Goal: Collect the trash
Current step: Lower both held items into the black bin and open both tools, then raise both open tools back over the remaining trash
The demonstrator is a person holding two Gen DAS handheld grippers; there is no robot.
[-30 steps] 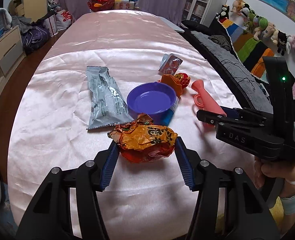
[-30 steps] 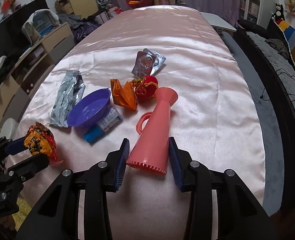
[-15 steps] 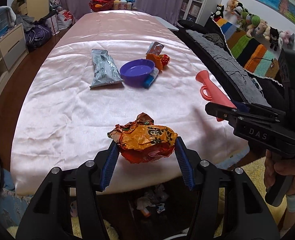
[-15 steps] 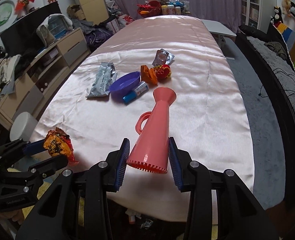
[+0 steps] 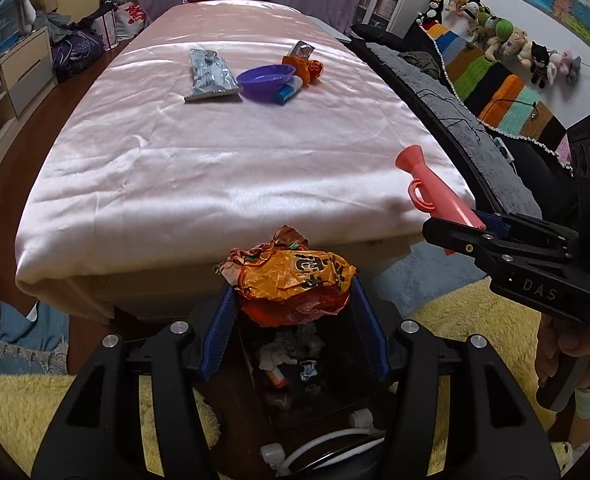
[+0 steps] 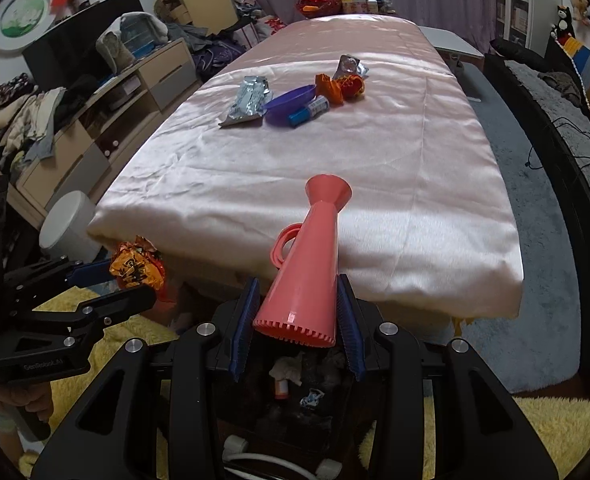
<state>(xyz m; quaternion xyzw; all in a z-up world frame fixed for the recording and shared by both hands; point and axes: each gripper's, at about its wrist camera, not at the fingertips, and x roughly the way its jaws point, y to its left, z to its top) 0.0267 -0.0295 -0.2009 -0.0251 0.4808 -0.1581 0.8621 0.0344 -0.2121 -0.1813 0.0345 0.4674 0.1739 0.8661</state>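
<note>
Beyond the pink-draped worktop (image 5: pixel 231 152), I hold both loads over the dark bin (image 5: pixel 303 376): left gripper (image 5: pixel 291 316) fingers pinch the orange wrapper (image 5: pixel 295 280), right gripper (image 6: pixel 297 320) fingers clamp the pink horn (image 6: pixel 307 264), ready for dropping.

"DAS" is printed in pale letters on the black body of the right claw (image 5: pixel 479 227). "SenRobot_AI" is read on the left claw (image 6: pixel 124 279). The lettering on the orange wrapper (image 5: pixel 295 280) cannot be made out.
</note>
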